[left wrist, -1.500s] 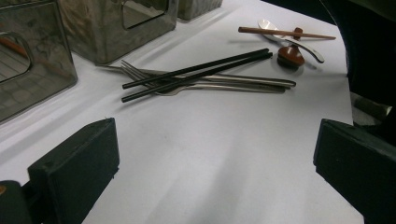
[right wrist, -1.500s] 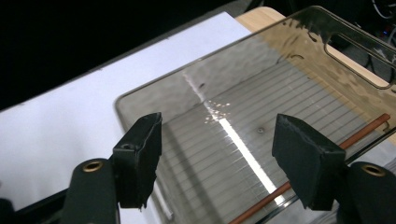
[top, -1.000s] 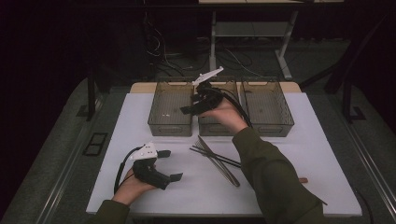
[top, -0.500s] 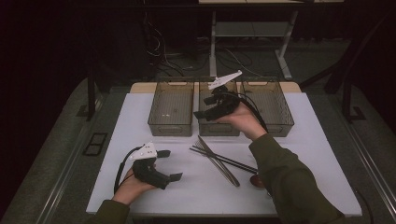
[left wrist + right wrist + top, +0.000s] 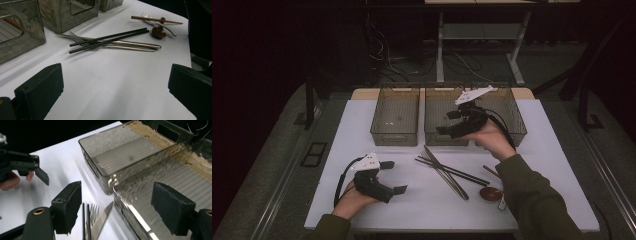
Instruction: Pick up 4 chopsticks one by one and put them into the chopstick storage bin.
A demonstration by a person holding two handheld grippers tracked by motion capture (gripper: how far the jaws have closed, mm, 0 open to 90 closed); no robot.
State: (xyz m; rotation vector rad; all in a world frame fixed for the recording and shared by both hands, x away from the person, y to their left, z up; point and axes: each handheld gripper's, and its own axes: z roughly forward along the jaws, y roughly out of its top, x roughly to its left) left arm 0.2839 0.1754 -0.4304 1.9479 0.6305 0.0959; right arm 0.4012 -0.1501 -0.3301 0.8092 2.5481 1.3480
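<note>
High view: right gripper [image 5: 451,122] raised over middle bin [image 5: 447,107], fingers apart, empty.

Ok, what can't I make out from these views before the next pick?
- Spoons, high view: partly covered by the right sleeve.
- Forks, left gripper view: tines partly crossed by the black chopsticks.
- Knife, right gripper view: cut off by the bottom edge.
- Middle bin, high view: floor partly blocked by the right tool.

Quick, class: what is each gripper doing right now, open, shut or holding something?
Left gripper: open, empty, above the white table.
Right gripper: open, empty, at the middle smoky clear plastic bin.
</note>
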